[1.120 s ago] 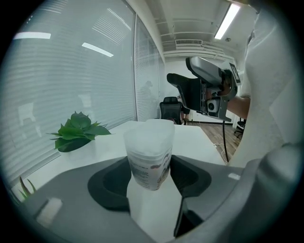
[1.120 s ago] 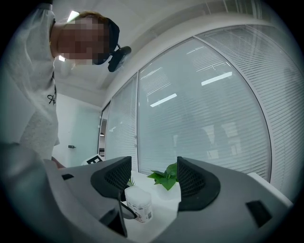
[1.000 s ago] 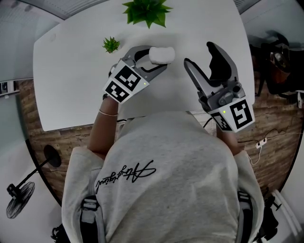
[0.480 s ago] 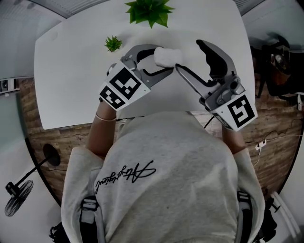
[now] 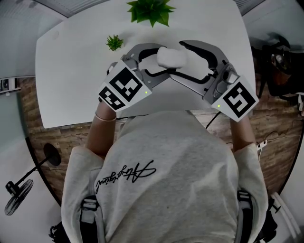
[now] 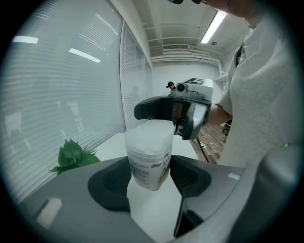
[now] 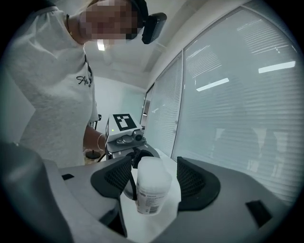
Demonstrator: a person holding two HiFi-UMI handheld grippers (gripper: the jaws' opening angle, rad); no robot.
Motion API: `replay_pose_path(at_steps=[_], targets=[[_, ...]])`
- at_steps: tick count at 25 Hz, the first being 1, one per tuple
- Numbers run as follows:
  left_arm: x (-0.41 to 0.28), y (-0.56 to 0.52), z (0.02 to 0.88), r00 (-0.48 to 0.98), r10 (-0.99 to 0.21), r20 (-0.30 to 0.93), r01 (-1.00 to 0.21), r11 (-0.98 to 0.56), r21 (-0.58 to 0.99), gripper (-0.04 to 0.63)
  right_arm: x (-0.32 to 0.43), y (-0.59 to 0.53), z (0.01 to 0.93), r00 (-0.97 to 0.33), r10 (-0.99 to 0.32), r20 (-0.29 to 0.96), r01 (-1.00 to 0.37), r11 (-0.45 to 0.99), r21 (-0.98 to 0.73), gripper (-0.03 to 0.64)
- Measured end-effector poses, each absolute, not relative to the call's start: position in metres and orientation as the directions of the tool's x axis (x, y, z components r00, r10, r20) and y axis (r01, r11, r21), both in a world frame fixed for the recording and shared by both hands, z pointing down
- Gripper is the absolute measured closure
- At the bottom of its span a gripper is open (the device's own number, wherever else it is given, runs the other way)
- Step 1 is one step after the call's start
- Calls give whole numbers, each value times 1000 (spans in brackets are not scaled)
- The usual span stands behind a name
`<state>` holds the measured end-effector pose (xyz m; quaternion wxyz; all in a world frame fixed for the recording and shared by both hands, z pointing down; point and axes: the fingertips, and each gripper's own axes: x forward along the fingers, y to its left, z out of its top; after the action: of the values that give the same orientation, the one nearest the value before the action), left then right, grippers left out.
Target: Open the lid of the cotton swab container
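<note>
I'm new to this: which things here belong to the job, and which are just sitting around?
In use: cotton swab container; left hand-held gripper, clamped on it; right hand-held gripper, open around it.
Just there: small plant; large plant; white table.

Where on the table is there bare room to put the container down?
Bare table lies left of the small plant and left gripper, and right of the large plant, beyond the right gripper. The middle is crowded: both grippers meet around the container there.
</note>
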<state>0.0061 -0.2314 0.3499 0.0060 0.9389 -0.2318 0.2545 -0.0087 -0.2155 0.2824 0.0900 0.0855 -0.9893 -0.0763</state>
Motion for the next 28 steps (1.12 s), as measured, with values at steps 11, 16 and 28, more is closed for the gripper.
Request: replay_pose_path(at_steps=[11, 16, 28], targets=[[10, -224, 337, 784, -413, 463, -409, -905, -114, 344, -20, -209, 281, -977, -71, 202, -39, 987, 157, 367], [10, -223, 332, 781, -415, 467, -401, -906, -135, 344, -21, -207, 276, -980, -37, 195, -10, 991, 137, 397], [8, -221, 331, 803, -423, 421, -402, -905, -142, 345, -24, -207, 276, -979, -2, 205, 14, 997, 76, 403]])
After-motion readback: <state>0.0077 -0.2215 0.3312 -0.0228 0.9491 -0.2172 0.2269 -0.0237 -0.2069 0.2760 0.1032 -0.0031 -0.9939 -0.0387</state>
